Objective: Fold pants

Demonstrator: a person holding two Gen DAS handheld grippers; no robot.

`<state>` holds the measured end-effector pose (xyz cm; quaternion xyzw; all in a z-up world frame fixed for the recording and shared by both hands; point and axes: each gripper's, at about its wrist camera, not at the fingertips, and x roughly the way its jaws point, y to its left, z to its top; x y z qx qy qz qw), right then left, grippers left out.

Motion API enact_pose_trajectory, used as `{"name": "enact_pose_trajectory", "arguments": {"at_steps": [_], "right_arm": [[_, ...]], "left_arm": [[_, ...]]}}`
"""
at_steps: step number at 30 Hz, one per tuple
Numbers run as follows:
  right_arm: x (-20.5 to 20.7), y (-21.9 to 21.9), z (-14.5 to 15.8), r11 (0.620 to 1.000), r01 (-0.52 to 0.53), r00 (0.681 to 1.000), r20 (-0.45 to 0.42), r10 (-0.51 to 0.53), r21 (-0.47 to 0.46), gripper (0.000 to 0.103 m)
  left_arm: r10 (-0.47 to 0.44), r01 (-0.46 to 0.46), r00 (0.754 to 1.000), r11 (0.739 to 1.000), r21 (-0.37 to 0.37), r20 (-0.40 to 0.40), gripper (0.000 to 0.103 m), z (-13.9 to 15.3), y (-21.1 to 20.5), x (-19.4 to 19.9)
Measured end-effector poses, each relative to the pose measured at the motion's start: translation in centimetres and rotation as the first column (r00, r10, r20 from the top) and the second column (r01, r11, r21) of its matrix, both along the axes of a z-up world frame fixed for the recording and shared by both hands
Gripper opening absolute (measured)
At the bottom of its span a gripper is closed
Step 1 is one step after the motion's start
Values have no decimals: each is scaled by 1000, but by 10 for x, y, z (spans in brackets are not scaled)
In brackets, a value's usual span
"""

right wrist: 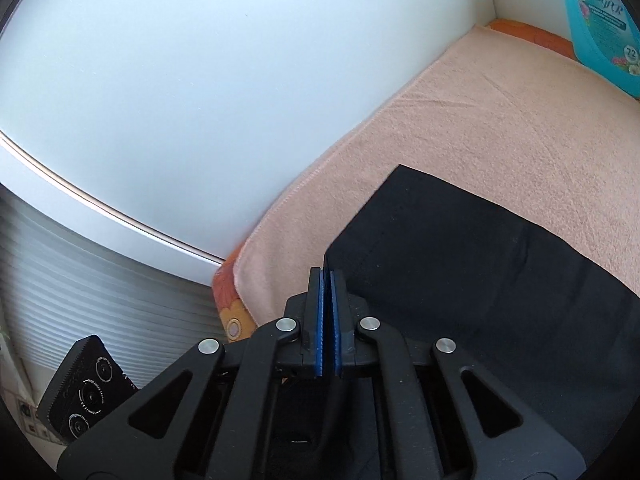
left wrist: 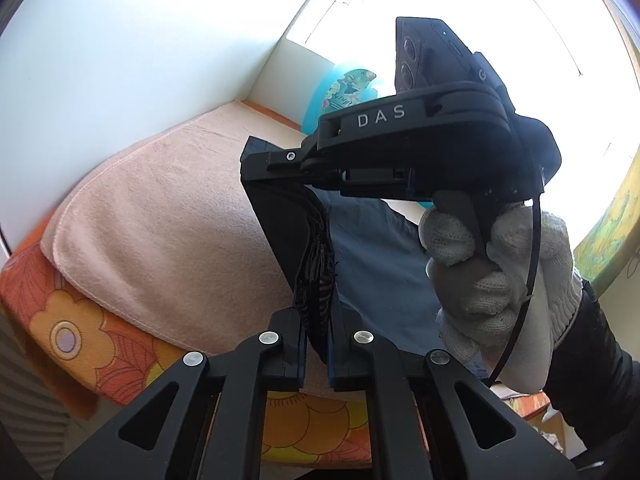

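In the left wrist view the dark pants (left wrist: pixel 376 264) lie over a pink towel (left wrist: pixel 180 216). A fold of them rises as a taut black panel, with a striped inner waistband showing. My left gripper (left wrist: pixel 316 320) is shut on the lower end of that fold. My right gripper (left wrist: pixel 256 160), held by a white-gloved hand (left wrist: pixel 500 272), pinches its upper corner. In the right wrist view my right gripper (right wrist: pixel 328 276) is shut, blue pads together on the near edge of the black pants (right wrist: pixel 460 260), which spread to the right over the towel (right wrist: pixel 480 120).
An orange floral cloth (left wrist: pixel 100 340) lies under the towel. White walls (right wrist: pixel 160 80) close in the left and back sides. A turquoise bottle (right wrist: pixel 600 20) stands in the back corner. A ribbed grey panel (right wrist: pixel 80 260) is below left, beside a black camera module (right wrist: pixel 80 392).
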<state>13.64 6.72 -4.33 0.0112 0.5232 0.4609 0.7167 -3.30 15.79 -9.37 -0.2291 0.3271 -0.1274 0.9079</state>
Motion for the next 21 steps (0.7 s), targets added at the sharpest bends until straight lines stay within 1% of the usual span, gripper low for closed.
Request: {"name": "enact_pose_trajectory", "arguments": {"at_steps": [2, 4, 6, 8, 11, 12, 13, 14, 15, 16, 18, 20, 21], "right_arm": [[-1, 14, -5, 1000, -26, 999, -21, 26, -5, 2], [-6, 24, -8, 998, -66, 997, -28, 66, -11, 2], [-9, 19, -2, 997, -73, 997, -17, 73, 7, 2], [-10, 4, 11, 997, -67, 998, 6, 67, 24, 2], [-11, -44, 35, 999, -20, 996, 85, 17, 35, 6], [-8, -62, 41, 999, 2, 995, 102, -7, 42, 11], [-8, -80, 46, 998, 26, 993, 111, -31, 51, 21], [-7, -99, 49, 997, 50, 991, 119, -56, 55, 27], [-5, -115, 51, 996, 76, 988, 133, -82, 47, 39], [-2, -129, 50, 994, 106, 983, 151, -109, 27, 45], [-3, -160, 44, 985, 166, 968, 197, -153, -54, 45], [-1, -188, 31, 962, 235, 949, 249, -196, -142, 45], [1, -204, 23, 949, 262, 942, 260, -212, -176, 45]], "left_arm": [[-5, 6, 999, 1000, 21, -32, 6, -7, 0, 3], [-1, 3, 998, 1000, 21, -67, 6, -16, -2, 8], [3, -2, 997, 1000, 16, -83, 6, -22, -1, 10], [1, 0, 996, 1000, 10, -88, 6, -22, -3, 10], [-4, 5, 996, 1000, 10, -84, 6, -20, -3, 5], [-5, 5, 997, 1000, 7, -81, 6, -20, -3, 7], [-3, 3, 997, 1000, 0, -81, 6, -23, 1, 15], [1, -2, 997, 1000, -11, -81, 6, -23, 2, 15], [3, -5, 997, 1000, -21, -82, 6, -26, 3, 14], [5, -8, 997, 1000, -30, -82, 6, -28, 2, 14], [6, -9, 997, 999, -35, -82, 6, -26, 0, 13], [7, -10, 997, 999, -32, -81, 6, -22, 1, 10], [8, -11, 997, 999, -35, -80, 6, -20, 2, 10]]}}
